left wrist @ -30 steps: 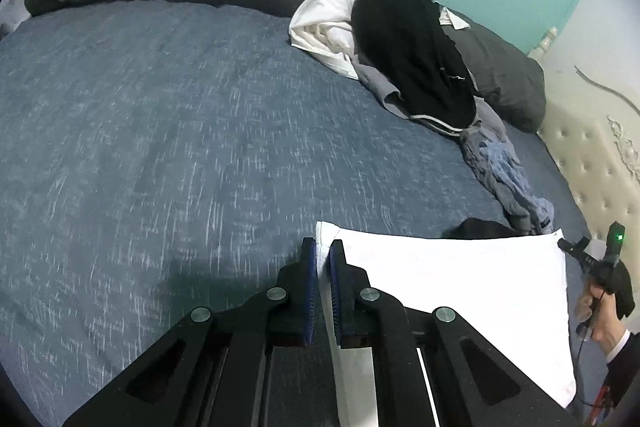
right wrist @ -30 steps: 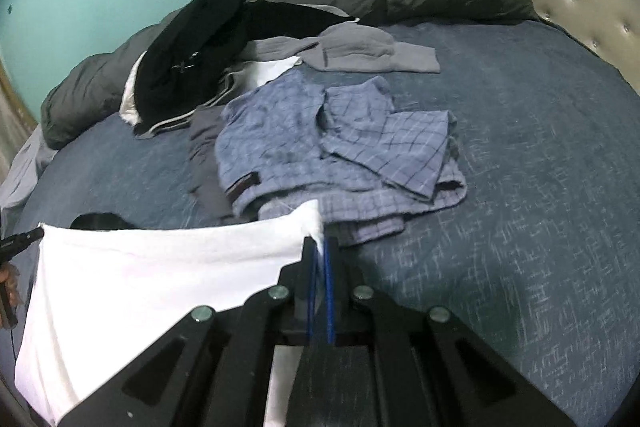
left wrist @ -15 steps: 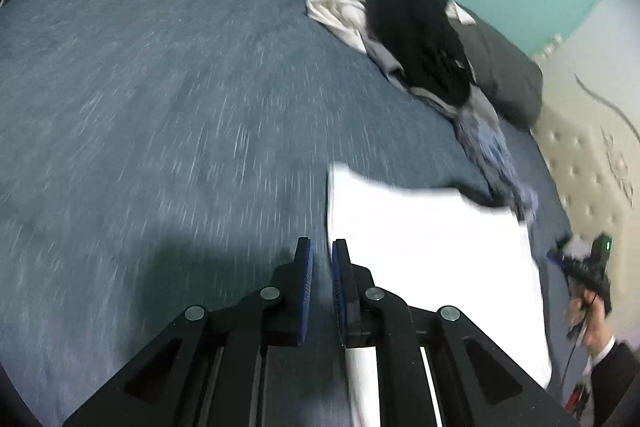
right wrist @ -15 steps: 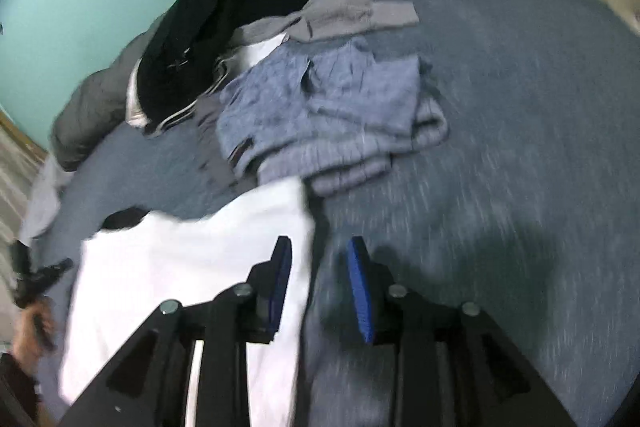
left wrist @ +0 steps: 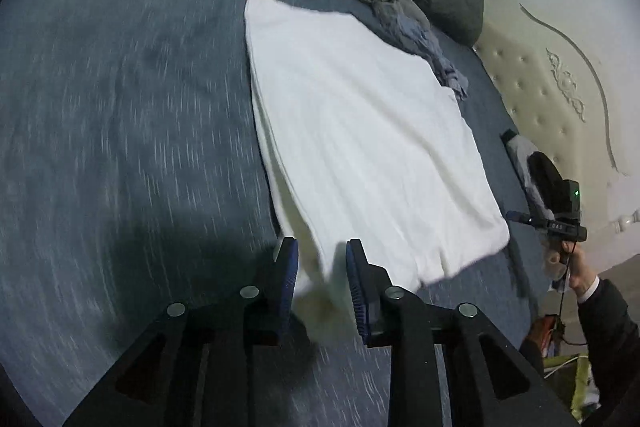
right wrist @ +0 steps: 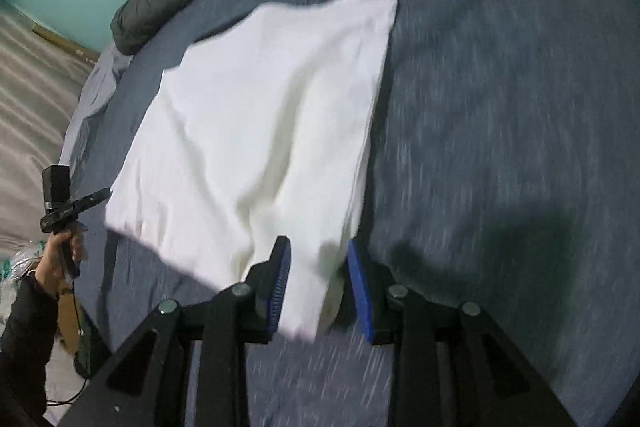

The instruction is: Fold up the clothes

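Bare blue bed (left wrist: 120, 131) lies outward of both claws, white garment (left wrist: 360, 131) spreading ahead, near corners between opening left claw (left wrist: 322, 283) and parted right claw (right wrist: 318, 287).

Both grippers, left gripper (left wrist: 322, 287) and right gripper (right wrist: 318, 287), are black with blue ribbed pads (left wrist: 289, 279) and silver screws; the sleeve (left wrist: 612, 319) is dark.

No lettering could be read anywhere; a small label on the right gripper (left wrist: 560, 223) in the person's hand was too blurred to make out.
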### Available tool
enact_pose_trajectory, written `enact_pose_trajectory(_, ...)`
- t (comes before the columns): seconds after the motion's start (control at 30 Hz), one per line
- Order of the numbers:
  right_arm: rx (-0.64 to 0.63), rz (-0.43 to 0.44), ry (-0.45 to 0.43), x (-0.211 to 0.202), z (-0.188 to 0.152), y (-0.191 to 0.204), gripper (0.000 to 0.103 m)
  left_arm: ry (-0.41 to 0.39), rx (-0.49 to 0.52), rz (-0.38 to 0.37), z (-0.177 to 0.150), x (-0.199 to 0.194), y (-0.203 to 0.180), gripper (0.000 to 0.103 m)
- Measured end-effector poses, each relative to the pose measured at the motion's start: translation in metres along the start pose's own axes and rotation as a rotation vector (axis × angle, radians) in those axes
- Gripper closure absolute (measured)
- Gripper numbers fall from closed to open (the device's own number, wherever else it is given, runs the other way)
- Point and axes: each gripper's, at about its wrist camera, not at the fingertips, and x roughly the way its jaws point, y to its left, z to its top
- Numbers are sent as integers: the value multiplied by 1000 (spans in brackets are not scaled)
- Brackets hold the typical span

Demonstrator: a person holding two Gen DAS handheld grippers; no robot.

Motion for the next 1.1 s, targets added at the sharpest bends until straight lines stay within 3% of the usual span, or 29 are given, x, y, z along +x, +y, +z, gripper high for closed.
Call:
enact_pose_trajectory(0.3, 2, 13, 15, 14, -30, 1, 75, 12, 21, 16, -25, 7, -7, 77)
enact_pose_trajectory(0.37, -8, 18, 11, 16, -33, 2, 91, 21, 30, 13, -26, 8, -10, 78)
enact_pose_trajectory(0.47, -12, 27, -9, 16, -34, 5, 99, 36, 35, -3, -27, 12, -13, 90)
enact_pose_trajectory(0.57, -19, 32, -32, 10, -33, 5, 101, 35, 47, 9, -26, 11, -14, 100)
enact_pose_trajectory(0.83, -90, -2, -72, -42, -32, -7, 101, -12, 38, 17, -23, -22, -4, 101)
enact_pose_trajectory(1.1, -59, -6, -1, -22, -44, -28, 101, 34, 17, 44, -34, -11, 9, 101)
